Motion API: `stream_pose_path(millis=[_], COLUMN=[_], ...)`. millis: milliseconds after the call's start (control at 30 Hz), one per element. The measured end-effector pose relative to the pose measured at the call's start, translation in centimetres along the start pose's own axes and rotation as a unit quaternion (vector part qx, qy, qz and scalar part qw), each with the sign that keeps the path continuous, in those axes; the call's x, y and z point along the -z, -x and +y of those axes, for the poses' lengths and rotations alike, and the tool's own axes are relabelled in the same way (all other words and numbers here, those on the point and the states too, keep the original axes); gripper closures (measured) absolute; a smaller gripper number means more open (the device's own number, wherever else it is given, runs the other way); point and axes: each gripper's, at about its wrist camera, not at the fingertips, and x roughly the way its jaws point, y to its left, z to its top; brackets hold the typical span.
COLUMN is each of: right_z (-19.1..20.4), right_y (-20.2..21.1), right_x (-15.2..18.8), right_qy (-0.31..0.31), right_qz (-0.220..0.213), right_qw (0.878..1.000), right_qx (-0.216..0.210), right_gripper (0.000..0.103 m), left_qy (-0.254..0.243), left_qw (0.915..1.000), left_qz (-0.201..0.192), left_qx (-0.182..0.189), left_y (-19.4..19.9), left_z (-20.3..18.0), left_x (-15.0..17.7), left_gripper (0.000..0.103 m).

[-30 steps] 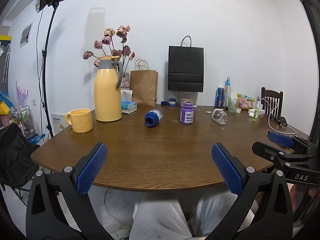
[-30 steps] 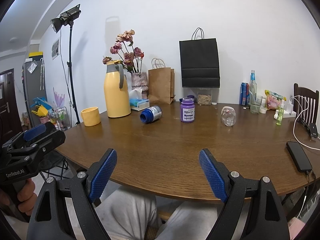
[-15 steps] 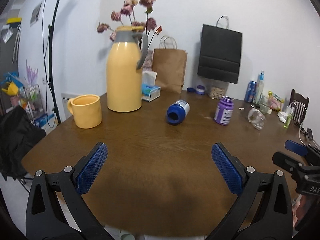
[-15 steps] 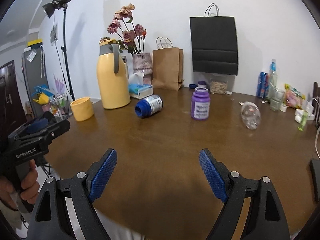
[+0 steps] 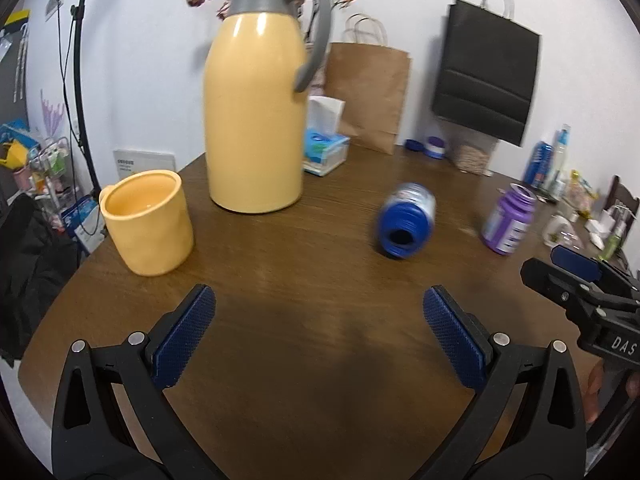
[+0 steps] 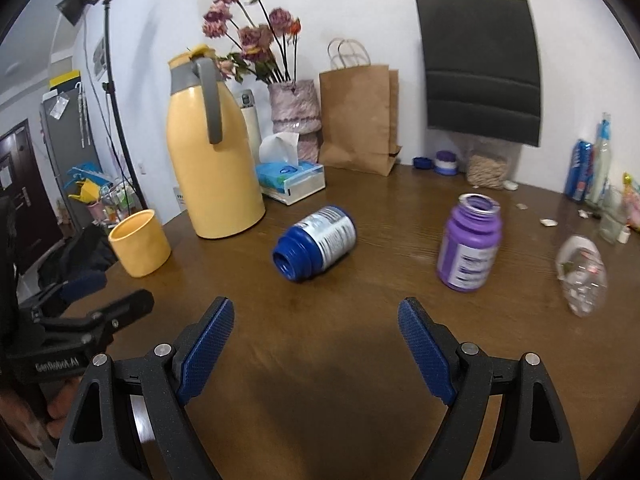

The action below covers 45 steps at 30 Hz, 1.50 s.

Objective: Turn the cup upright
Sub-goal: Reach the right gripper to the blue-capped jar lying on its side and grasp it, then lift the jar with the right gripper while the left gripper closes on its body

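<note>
A clear glass cup point(image 6: 582, 276) lies on its side on the brown table point(image 6: 340, 360), far right in the right wrist view; in the left wrist view the same cup point(image 5: 560, 230) shows small and blurred at the right. A yellow mug point(image 5: 146, 224) stands upright at the left, mouth up. My left gripper point(image 5: 319, 296) is open over the table's near part, nothing between its blue pads. My right gripper point(image 6: 316, 306) is open too, well short and left of the clear cup. Each gripper's body shows at the edge of the other's view.
A blue bottle point(image 6: 316, 242) lies on its side mid-table, and a purple bottle point(image 6: 470, 246) stands upright beside it. A tall yellow thermos jug point(image 5: 256, 112), tissue box point(image 6: 290, 182), flower vase, brown and black paper bags stand at the back. Cans and bottles crowd the far right.
Both grippers have moved forward from the table's edge out over the tabletop, so all objects look larger. Both have stayed open with nothing held.
</note>
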Motion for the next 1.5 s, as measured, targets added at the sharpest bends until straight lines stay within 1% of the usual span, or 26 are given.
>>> stream_pose_path(millis=[133, 167, 233, 300, 367, 433, 533, 567, 633, 667, 733, 833, 867, 933, 1000, 1100, 1167, 1200, 1233, 1267, 1333, 1367, 1433, 1500], right_z=[0.4, 0.4, 0.5, 1.2, 1.9, 1.7, 1.4, 1.1, 0.9, 0.9, 0.9, 0.9, 1.0, 1.8, 2.9, 4.0, 4.2, 4.1, 4.1, 4.0, 3.7, 3.6, 2.8, 1.7], right_y=[-4.5, -6.1, -8.7, -10.9, -13.0, -14.6, -16.0, -16.5, -17.0, -17.2, -17.1, -16.2, -15.4, -13.3, -10.3, -6.7, -5.1, -4.6, -3.9, -3.2, -2.3, -1.9, -1.4, -1.0], right_x=[-2.3, -2.8, -3.6, -4.0, -4.1, -4.0, -4.2, -4.2, -4.2, -4.2, -3.9, -3.1, -2.5, -1.0, 1.2, 3.9, 5.1, 5.5, 6.0, 6.4, 7.1, 7.3, 7.8, 8.0], right_qy=[-0.021, -0.031, -0.049, -0.04, -0.023, -0.038, -0.05, -0.054, -0.051, -0.044, -0.034, -0.028, -0.017, 0.012, 0.048, 0.086, 0.098, 0.101, 0.104, 0.106, 0.113, 0.114, 0.114, 0.103], right_qz=[0.025, 0.037, 0.058, 0.068, 0.076, 0.085, 0.086, 0.088, 0.099, 0.102, 0.103, 0.11, 0.114, 0.124, 0.13, 0.142, 0.15, 0.153, 0.155, 0.153, 0.155, 0.154, 0.152, 0.15], right_qw=[0.999, 0.999, 0.997, 0.997, 0.997, 0.995, 0.994, 0.994, 0.994, 0.994, 0.994, 0.993, 0.992, 0.989, 0.984, 0.975, 0.972, 0.971, 0.97, 0.969, 0.966, 0.966, 0.967, 0.969], right_qx=[-0.015, -0.021, -0.024, -0.007, 0.023, 0.027, 0.036, 0.033, 0.018, 0.016, 0.008, -0.034, -0.055, -0.08, -0.113, -0.146, -0.155, -0.156, -0.156, -0.161, -0.171, -0.175, -0.172, -0.164], right_gripper=[0.015, 0.015, 0.015, 0.015, 0.015, 0.015, 0.015, 0.015, 0.031, 0.034, 0.036, 0.036, 0.036, 0.036, 0.036, 0.036, 0.036, 0.036, 0.036, 0.036, 0.036, 0.035, 0.035, 0.035], left_qy=[0.032, 0.039, 0.045, 0.046, 0.046, 0.045, 0.043, 0.044, 0.047, 0.046, 0.04, 0.03, 0.029, 0.032, 0.034, 0.025, 0.008, 0.0, -0.008, -0.018, -0.03, -0.031, -0.038, -0.046], left_qw=[0.9991, 0.9986, 0.9979, 0.9974, 0.9972, 0.997, 0.9966, 0.9964, 0.9964, 0.9967, 0.9971, 0.9981, 0.9984, 0.9986, 0.9988, 0.9983, 0.9965, 0.9948, 0.9931, 0.9919, 0.9896, 0.9882, 0.9868, 0.9889], left_qz=[0.022, 0.027, 0.025, 0.021, 0.024, 0.029, 0.031, 0.032, 0.034, 0.033, 0.031, 0.027, 0.026, 0.025, 0.03, 0.05, 0.07, 0.081, 0.09, 0.097, 0.11, 0.117, 0.121, 0.115], left_qx=[-0.016, -0.023, -0.04, -0.051, -0.054, -0.056, -0.063, -0.064, -0.061, -0.059, -0.057, -0.047, -0.041, -0.033, -0.02, 0.013, 0.044, 0.062, 0.075, 0.079, 0.087, 0.094, 0.101, 0.083], left_y=[-2.7, -3.3, -4.1, -4.7, -5.2, -5.8, -6.1, -6.3, -6.4, -6.4, -6.4, -6.1, -5.9, -5.5, -5.2, -5.3, -5.5, -5.6, -5.7, -5.9, -6.1, -6.1, -5.6, -5.1], left_z=[1.6, 1.9, 2.4, 2.8, 3.2, 3.5, 3.8, 3.8, 3.9, 3.8, 3.6, 2.9, 2.6, 2.4, 2.0, 0.3, -1.5, -2.7, -3.7, -4.7, -6.1, -6.5, -7.5, -7.8], left_x=[-1.3, -1.5, -1.9, -2.2, -2.4, -2.7, -2.7, -2.7, -2.7, -2.7, -2.7, -2.8, -2.8, -2.9, -2.9, -2.4, -1.9, -1.5, -1.1, -0.7, 0.0, 0.2, 0.6, 0.7], left_gripper=[0.0, 0.0, 0.0, 0.0, 0.0, 0.0, 0.0, 0.0, 0.0, 0.0, 0.0, 0.0, 0.0, 0.0, 0.001, 0.003, 0.004, 0.008, 0.018, 0.023, 0.04, 0.044, 0.057, 0.06])
